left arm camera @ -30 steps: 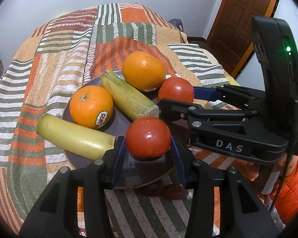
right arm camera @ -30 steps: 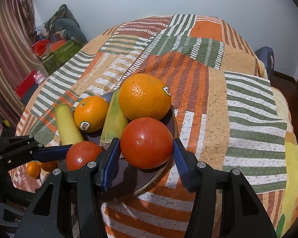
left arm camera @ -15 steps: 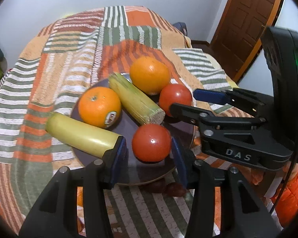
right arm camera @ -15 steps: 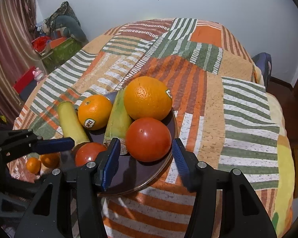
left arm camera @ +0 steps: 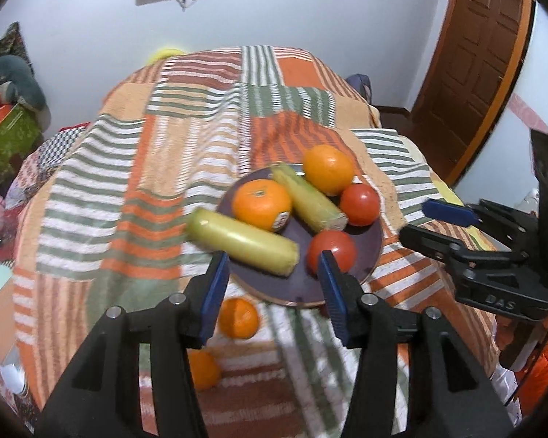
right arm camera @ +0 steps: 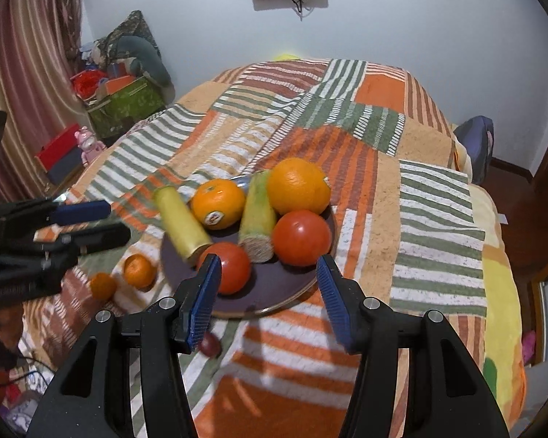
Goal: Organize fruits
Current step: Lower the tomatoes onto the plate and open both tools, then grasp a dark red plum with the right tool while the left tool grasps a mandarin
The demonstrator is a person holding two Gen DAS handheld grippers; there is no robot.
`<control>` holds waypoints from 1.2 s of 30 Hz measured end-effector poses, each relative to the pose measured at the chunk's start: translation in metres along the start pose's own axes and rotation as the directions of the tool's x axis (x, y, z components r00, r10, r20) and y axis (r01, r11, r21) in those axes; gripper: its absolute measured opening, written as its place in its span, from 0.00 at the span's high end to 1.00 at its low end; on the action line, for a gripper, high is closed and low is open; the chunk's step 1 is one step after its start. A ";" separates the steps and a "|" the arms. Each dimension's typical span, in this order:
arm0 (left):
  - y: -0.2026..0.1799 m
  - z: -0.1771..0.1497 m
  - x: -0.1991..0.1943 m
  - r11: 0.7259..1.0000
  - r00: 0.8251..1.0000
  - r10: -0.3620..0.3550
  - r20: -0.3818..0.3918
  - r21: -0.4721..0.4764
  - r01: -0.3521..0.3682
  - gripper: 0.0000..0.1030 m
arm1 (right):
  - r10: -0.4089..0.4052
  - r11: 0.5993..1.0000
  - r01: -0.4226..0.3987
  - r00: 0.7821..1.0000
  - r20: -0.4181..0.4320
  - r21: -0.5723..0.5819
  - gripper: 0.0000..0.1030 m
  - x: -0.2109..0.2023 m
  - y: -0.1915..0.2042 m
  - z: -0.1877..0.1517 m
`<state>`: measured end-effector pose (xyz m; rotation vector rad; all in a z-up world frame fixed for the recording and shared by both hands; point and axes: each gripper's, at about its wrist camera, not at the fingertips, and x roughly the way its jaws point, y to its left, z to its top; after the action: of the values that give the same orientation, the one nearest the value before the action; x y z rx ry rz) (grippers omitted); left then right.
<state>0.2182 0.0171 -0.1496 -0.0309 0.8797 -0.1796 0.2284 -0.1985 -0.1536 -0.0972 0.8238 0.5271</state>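
A dark purple plate (left arm camera: 296,288) (right arm camera: 274,294) lies on a striped patchwork cloth. It holds two tomatoes (left arm camera: 331,252) (left arm camera: 360,204), a stickered orange (left arm camera: 262,203), a bigger orange (left arm camera: 328,169) and two pale green cut stalks (left arm camera: 243,242) (left arm camera: 312,197). My left gripper (left arm camera: 272,270) hovers above the plate's near edge. Its jaws are opening, with nothing pressed between them. My right gripper (right arm camera: 267,268) is open and empty, hanging over the near rim in front of the tomatoes (right arm camera: 301,237) (right arm camera: 230,266). Each gripper shows in the other's view: the right gripper (left arm camera: 425,224) and the left gripper (right arm camera: 106,223).
Two small mandarins (left arm camera: 238,318) (left arm camera: 201,368) lie on the cloth left of the plate, and a small dark fruit (right arm camera: 210,343) lies near its front. A brown door (left arm camera: 475,62) stands at the right, boxes and clutter (right arm camera: 128,102) at the left. An orange sleeve (left arm camera: 540,372) shows low on the right.
Both grippers have drawn back and up from the plate. The tomatoes that sat between their jaws stay on the plate. The left jaws have widened.
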 end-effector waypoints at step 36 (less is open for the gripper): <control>0.062 -0.082 0.033 0.991 0.982 -0.015 -0.186 -0.135 -0.010 0.66 | 0.050 0.997 -0.059 0.978 -0.203 -0.042 0.81 0.052 0.044 -0.052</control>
<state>0.1843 0.0768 -0.2336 -0.1438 1.0786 -0.1263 0.2011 -0.1534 -0.2216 -0.1742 1.0143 0.5954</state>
